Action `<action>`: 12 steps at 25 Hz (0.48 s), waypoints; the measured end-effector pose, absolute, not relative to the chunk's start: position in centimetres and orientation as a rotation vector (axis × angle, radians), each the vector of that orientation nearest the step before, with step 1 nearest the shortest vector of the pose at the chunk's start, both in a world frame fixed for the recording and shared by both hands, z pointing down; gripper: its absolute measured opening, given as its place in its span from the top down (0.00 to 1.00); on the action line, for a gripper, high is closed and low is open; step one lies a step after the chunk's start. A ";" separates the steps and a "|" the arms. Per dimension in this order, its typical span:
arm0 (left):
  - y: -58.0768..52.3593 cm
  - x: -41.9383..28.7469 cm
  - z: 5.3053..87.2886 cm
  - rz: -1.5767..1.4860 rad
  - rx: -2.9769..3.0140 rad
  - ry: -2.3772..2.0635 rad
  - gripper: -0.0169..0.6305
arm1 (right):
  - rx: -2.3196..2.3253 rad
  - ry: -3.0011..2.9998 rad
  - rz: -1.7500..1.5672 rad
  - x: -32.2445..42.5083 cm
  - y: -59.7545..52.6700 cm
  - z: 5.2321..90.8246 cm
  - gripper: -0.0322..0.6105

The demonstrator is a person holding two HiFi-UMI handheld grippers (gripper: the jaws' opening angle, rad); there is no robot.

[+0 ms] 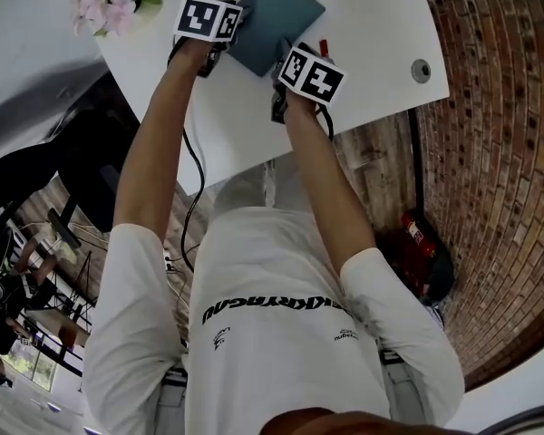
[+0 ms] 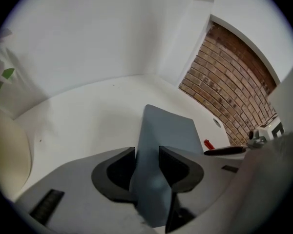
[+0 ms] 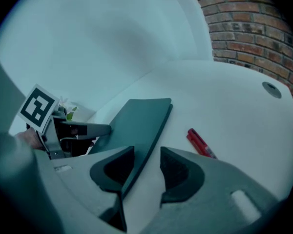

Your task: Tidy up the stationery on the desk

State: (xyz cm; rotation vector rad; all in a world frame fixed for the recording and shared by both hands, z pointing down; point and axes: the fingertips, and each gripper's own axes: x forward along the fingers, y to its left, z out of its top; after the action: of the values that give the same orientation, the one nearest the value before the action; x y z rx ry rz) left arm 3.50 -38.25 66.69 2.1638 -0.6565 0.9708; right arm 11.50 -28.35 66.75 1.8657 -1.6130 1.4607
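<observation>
left tongs clamp the notebook; right tongs gape around its edge, red pen partly hidden behind them.

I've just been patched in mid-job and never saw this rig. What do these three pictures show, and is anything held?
There is no robot arm: a person holds a two-jaw gripper in each hand. The head view looks down from their head onto a white desk. The other two cameras ride on the grippers and look along the jaws. On the desk are a slate-blue notebook, a red pen and, at one corner, pink flowers. The left gripper has its jaws shut on the notebook, which fills the gap between them. The right gripper has its jaws apart, with the notebook's edge between them, unclamped.
</observation>
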 end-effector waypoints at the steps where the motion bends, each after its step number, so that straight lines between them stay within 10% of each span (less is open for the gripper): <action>1: -38.2 3.5 66.8 0.967 2.157 -0.653 0.74 | 1.857 -1.613 1.446 11.5 -28.3 66.9 0.70; 12: -37.1 3.2 66.7 1.011 2.133 -0.601 0.75 | 1.745 -1.662 1.297 11.4 -29.0 66.5 0.79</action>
State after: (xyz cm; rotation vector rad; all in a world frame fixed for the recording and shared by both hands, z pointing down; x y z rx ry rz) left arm 3.19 -37.08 66.69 2.1330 -0.6015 1.0105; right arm 11.36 -28.96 66.53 1.7446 -1.6622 1.2974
